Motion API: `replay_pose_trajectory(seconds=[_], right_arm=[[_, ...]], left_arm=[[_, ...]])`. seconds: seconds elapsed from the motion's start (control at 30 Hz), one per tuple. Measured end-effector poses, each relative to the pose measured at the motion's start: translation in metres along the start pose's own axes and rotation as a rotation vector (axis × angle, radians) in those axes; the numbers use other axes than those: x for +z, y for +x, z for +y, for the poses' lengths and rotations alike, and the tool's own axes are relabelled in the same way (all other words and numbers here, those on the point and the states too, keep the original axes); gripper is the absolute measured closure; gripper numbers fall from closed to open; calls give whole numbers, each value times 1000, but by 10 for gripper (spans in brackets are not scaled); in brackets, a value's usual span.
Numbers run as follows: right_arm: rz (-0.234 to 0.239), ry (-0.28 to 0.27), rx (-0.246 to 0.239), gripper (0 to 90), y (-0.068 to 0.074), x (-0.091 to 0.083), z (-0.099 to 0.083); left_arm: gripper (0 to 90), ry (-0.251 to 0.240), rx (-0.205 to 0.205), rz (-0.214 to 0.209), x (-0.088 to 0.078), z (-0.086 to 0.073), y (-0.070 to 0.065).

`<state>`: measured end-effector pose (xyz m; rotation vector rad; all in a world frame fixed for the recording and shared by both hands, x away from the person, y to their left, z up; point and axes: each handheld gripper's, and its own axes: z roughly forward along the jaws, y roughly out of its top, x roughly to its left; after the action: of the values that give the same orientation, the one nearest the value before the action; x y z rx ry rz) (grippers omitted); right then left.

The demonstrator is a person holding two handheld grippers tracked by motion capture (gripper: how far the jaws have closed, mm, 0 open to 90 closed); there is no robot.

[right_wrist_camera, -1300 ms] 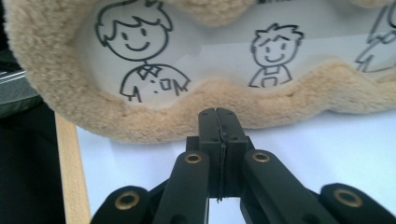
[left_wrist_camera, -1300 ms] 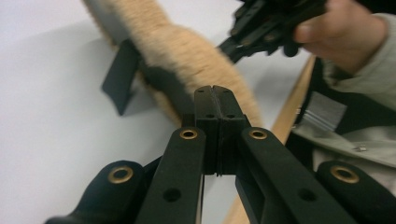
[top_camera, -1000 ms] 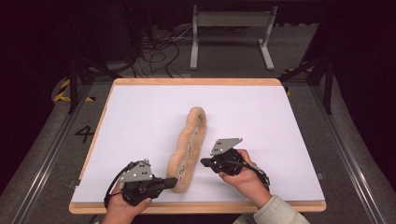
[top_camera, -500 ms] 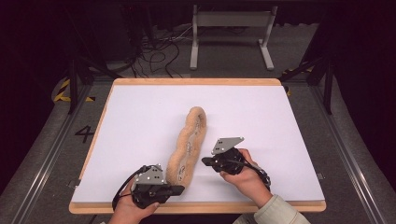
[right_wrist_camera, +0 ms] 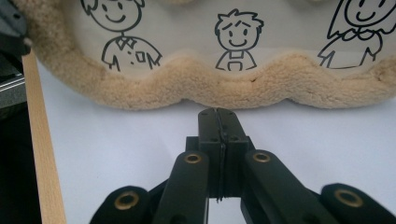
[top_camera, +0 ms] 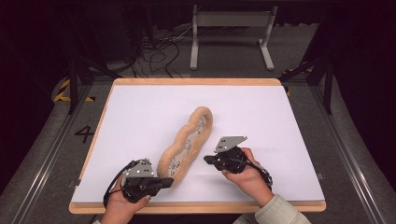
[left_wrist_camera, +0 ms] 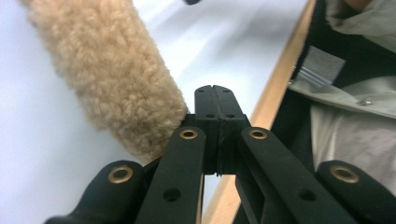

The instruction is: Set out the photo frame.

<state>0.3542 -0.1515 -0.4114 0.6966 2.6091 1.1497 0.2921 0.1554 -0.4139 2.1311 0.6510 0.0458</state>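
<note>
both grippers, left and right, sit closed and empty, the left seemingly touching the fleecy pouch.

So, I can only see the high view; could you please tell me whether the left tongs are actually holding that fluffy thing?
Observer: No. The left tongs are shut on nothing, beside the fleece pouch.
Operator: Thanks, and the right tongs?
Observer: The right tongs are shut too, just short of the pouch's wavy edge, white board between them.
Operator: What are the marks on it?
Observer: Cartoon people, drawn in black; a smiling figure faces the right tongs.
</note>
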Motion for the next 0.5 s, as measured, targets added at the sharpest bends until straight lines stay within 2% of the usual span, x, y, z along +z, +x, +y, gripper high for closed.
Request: replay_pose_trajectory(seconds=[0.23,0.5], right_arm=[[-9,-7,3,898,-2,-2,0],[-16,-5,6,892,-2,-3,-1]], left_arm=[[900,-19,-40,43,-8,-4,12],[900,-44,-90,110,-15,-8,25]])
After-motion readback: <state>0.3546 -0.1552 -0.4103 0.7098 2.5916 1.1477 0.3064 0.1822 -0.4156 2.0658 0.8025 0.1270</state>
